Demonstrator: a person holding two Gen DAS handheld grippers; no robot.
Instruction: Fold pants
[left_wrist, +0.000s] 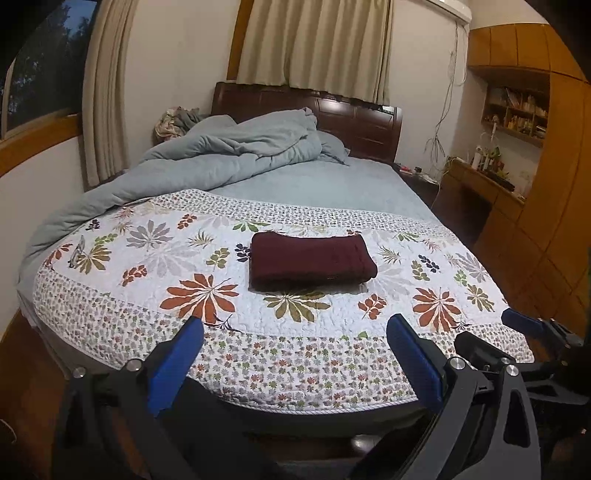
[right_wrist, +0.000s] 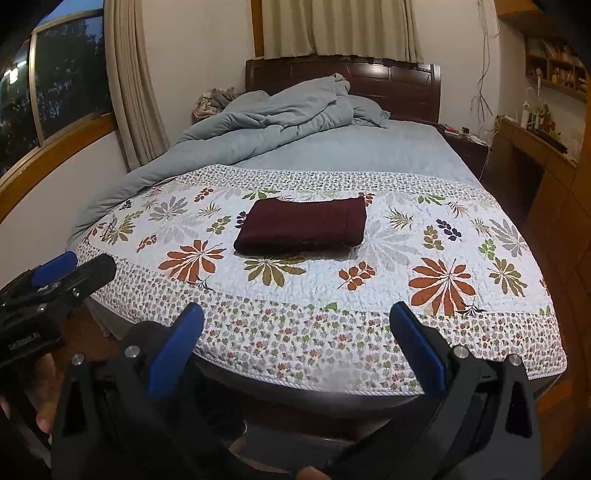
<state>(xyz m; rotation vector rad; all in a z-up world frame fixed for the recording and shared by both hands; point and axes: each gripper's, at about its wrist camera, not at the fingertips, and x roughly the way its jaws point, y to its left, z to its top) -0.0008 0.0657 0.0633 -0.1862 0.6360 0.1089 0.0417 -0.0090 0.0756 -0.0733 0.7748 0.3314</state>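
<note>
Both grippers hang at the foot of the bed, clear of the quilt (left_wrist: 122, 288): the left gripper (left_wrist: 295, 354) has its blue fingers (left_wrist: 177, 365) spread wide and empty; the right gripper (right_wrist: 297, 343) is likewise spread, holding nothing. Dark red pants (left_wrist: 310, 264) lie folded into a neat rectangle on the quilt's floral middle, well apart from both tools; a rumpled grey duvet (right_wrist: 280, 118) is heaped by the headboard (right_wrist: 399, 86).

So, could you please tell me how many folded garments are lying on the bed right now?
1: the dark red pants, folded on the flowered quilt near the foot of the bed. The rumpled blue blanket behind may hide others.
</note>
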